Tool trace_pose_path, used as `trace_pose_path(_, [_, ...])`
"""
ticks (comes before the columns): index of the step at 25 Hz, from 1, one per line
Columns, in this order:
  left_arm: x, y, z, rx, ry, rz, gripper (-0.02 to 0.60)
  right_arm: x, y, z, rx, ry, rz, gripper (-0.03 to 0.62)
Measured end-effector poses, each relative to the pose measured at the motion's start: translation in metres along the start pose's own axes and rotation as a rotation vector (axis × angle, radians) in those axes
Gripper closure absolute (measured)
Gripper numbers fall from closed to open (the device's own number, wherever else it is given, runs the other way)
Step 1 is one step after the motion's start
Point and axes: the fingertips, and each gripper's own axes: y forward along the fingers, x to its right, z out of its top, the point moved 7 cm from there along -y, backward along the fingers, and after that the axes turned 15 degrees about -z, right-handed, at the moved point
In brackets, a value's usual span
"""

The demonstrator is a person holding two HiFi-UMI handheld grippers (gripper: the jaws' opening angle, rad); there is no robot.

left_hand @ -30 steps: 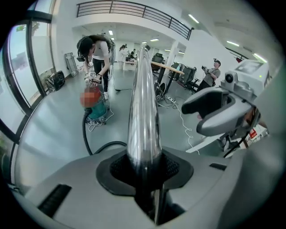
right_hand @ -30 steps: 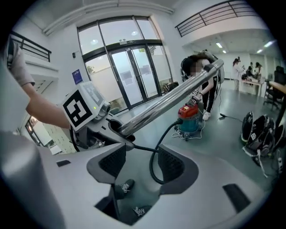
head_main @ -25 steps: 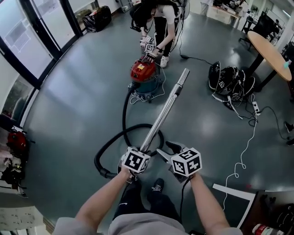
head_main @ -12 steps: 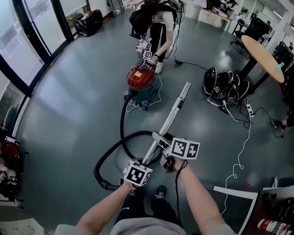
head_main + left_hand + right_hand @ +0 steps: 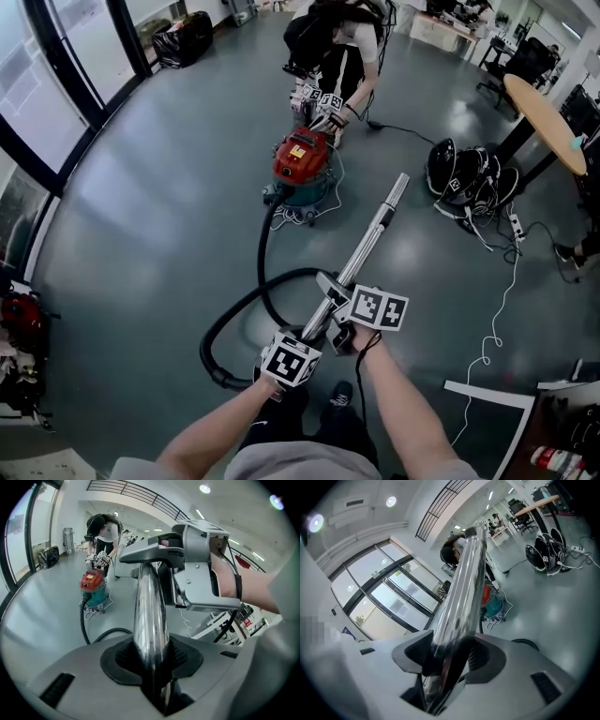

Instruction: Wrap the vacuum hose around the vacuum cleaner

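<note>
A red and teal vacuum cleaner (image 5: 302, 159) stands on the floor ahead, also visible in the left gripper view as the vacuum cleaner (image 5: 93, 590). Its black hose (image 5: 261, 281) loops across the floor to the low end of a shiny metal wand (image 5: 361, 253). My left gripper (image 5: 307, 336) is shut on the wand's low end (image 5: 150, 620). A little further up the wand, my right gripper (image 5: 330, 287) has its jaws closing around the tube (image 5: 461, 597), which lies between the pads without a firm squeeze showing.
Another person (image 5: 333, 37) bends over the vacuum cleaner with two grippers (image 5: 317, 98) at its top. Black bags (image 5: 464, 169) and a white cable (image 5: 497, 323) lie at the right, near a round table (image 5: 548, 108). Glass doors (image 5: 56, 66) line the left side.
My right gripper moved from beside the wand onto it, just ahead of the left gripper, and opened wide before starting to close. The left gripper kept its grip on the wand.
</note>
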Motion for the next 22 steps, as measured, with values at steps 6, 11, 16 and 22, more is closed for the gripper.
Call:
trace_pose_path(6, [-0.019, -0.002, 0.012, 0.003, -0.004, -0.028, 0.451, -0.010, 0.021, -0.003, -0.036, 0.037, 0.042, 0.425])
trace_pose_path(11, [-0.020, 0.014, 0.018, -0.007, -0.013, -0.005, 0.451, -0.008, 0.027, 0.007, -0.041, 0.049, 0.062, 0.462])
trace_pose_path(16, [-0.017, 0.033, 0.031, -0.019, 0.001, 0.037, 0.447, -0.011, 0.028, 0.025, -0.057, -0.027, 0.079, 0.474])
trace_pose_path(22, [-0.005, 0.031, 0.042, -0.034, 0.082, 0.004, 0.303, 0.002, 0.023, 0.055, -0.080, -0.102, 0.089, 0.484])
